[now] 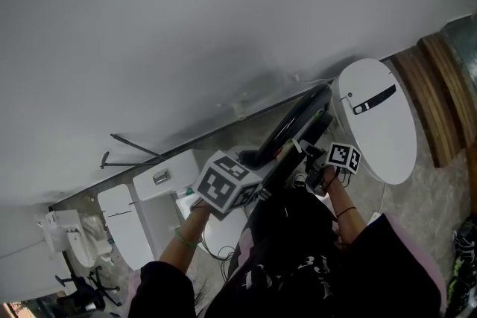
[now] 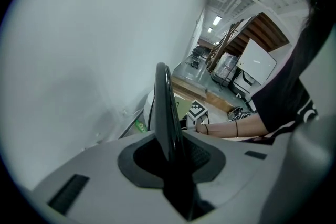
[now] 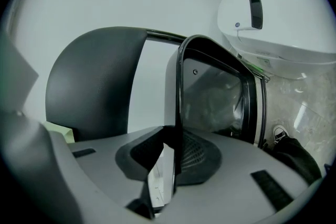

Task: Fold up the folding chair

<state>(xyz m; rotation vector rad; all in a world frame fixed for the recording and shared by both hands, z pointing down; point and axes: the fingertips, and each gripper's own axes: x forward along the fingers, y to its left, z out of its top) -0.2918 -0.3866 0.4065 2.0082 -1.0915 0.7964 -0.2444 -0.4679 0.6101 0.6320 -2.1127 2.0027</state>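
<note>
Left gripper [image 2: 173, 157] and right gripper [image 3: 176, 162], each clamped on a thin black edge of the folding chair [image 1: 294, 119] close by the white wall [image 1: 186, 26]: we judge both grips must hold evenly while we close the frame flat, clear of that wall.

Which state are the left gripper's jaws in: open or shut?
Shut on the folding chair: in the left gripper view, the left gripper clamps its thin black edge between the jaws.
</note>
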